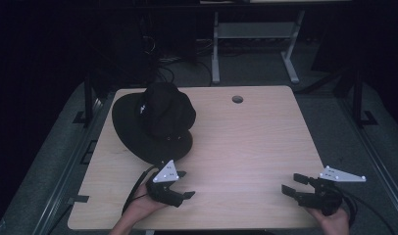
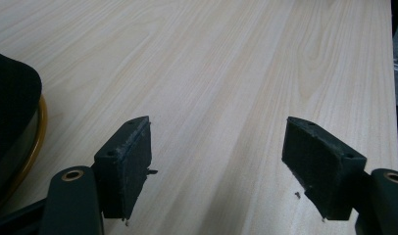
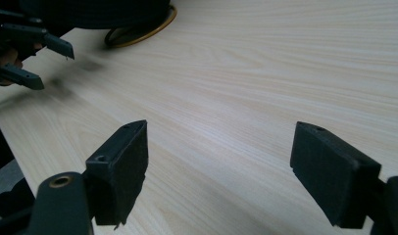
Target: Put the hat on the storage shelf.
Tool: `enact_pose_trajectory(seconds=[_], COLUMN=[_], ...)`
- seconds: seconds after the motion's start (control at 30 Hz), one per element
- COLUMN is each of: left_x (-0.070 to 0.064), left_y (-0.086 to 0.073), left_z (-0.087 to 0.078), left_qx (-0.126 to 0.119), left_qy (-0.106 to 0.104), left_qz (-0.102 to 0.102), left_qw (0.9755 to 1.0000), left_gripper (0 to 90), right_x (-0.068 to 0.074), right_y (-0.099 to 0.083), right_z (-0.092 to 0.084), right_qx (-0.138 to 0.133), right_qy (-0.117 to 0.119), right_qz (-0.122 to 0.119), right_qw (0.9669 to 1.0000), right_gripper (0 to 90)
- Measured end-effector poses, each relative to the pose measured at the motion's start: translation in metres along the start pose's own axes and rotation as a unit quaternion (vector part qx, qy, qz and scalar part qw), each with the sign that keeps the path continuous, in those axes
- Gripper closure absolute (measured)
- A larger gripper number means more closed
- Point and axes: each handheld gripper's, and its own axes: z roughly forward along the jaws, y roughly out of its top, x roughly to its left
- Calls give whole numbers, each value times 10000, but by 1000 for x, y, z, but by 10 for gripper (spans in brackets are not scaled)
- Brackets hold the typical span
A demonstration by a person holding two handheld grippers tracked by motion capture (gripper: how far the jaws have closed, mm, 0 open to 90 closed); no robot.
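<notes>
Black hat on a light wood table, two grippers hanging out near the front edge, nothing grabbed.

The table (image 1: 246, 142) is pale woodgrain with a small round hole (image 1: 237, 99) near the far edge. The black wide-brim hat (image 1: 155, 120) sits at the far left, brim flat on the wood. The left gripper (image 1: 183, 183) is just in front of it, jaws spread wide. The right gripper (image 1: 294, 183) is well off to the right, also wide open and empty.
</notes>
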Motion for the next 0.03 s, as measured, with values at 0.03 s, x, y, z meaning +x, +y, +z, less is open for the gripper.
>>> enact_pose_trajectory(seconds=[0.03], left_x=[0], left_y=[0], left_z=[0], left_qx=[-11], left_qy=[-2], left_qz=[-24], left_qw=[10000], left_gripper=[263], right_x=[0], right_y=[-1], right_z=[-1], right_qx=[-40], right_qy=[-24], right_qz=[-10], right_qw=[10000], right_gripper=[209])
